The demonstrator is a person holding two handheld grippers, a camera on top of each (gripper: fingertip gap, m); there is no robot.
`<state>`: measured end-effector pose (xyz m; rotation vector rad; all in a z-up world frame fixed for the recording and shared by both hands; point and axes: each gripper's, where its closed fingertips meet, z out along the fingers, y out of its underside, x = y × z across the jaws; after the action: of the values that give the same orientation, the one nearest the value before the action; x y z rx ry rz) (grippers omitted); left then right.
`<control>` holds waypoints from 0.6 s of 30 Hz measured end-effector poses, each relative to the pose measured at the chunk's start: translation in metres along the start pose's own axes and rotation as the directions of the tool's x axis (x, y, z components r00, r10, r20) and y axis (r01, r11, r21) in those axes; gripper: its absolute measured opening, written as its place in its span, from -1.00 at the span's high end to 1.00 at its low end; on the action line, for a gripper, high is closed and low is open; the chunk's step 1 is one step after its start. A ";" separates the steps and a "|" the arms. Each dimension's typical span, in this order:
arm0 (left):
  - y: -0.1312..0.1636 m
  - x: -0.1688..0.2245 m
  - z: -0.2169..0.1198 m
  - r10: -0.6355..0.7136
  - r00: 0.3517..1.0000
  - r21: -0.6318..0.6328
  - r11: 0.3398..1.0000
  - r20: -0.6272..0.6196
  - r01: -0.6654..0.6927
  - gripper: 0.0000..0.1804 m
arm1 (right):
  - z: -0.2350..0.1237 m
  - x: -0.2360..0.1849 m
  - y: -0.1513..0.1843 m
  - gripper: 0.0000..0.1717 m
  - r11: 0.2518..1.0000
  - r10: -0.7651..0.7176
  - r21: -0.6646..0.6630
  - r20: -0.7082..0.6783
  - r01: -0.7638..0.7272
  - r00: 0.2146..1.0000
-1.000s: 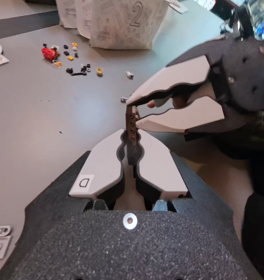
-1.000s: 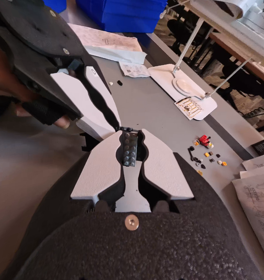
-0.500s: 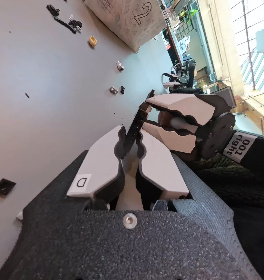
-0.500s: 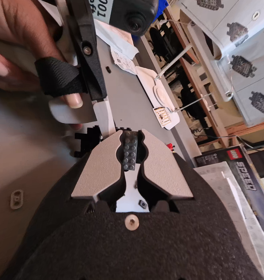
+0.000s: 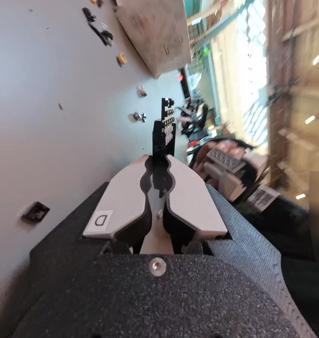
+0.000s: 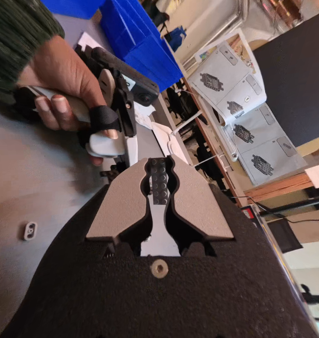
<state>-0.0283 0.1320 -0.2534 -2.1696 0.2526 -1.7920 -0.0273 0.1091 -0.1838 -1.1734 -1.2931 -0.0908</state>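
Now the two grippers are pulling apart, the left gripper (image 5: 157,158) staying clamped on its black brick assembly (image 5: 164,135) while the right gripper (image 6: 159,161) is gripping the dark grey studded plate (image 6: 159,181) lengthwise.

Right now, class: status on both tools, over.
Left tool shut on black brick assembly. Right tool shut on dark grey studded plate. Tools apart; loose parts on grey table.
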 end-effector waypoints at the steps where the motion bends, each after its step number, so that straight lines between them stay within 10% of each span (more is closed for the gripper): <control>1: 0.007 0.001 0.001 0.099 0.994 -0.030 0.995 0.046 -0.098 0.87 | -0.001 0.001 0.003 0.82 1.000 0.019 -0.002 0.007 -0.019 1.000; 12: -0.005 0.007 -0.012 0.162 0.986 -0.001 0.987 0.036 -0.162 0.88 | -0.003 -0.011 0.036 0.81 0.873 0.479 -0.091 0.354 -0.480 0.803; 18: 0.012 -0.006 -0.020 0.238 0.964 -0.177 0.960 0.116 -0.216 0.73 | -0.002 -0.042 0.028 0.81 0.894 0.434 -0.114 0.463 -0.434 0.772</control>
<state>-0.0482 0.1203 -0.2593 -2.2556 0.6098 -1.5376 -0.0231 0.0983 -0.2325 -1.5299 -1.4025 0.5803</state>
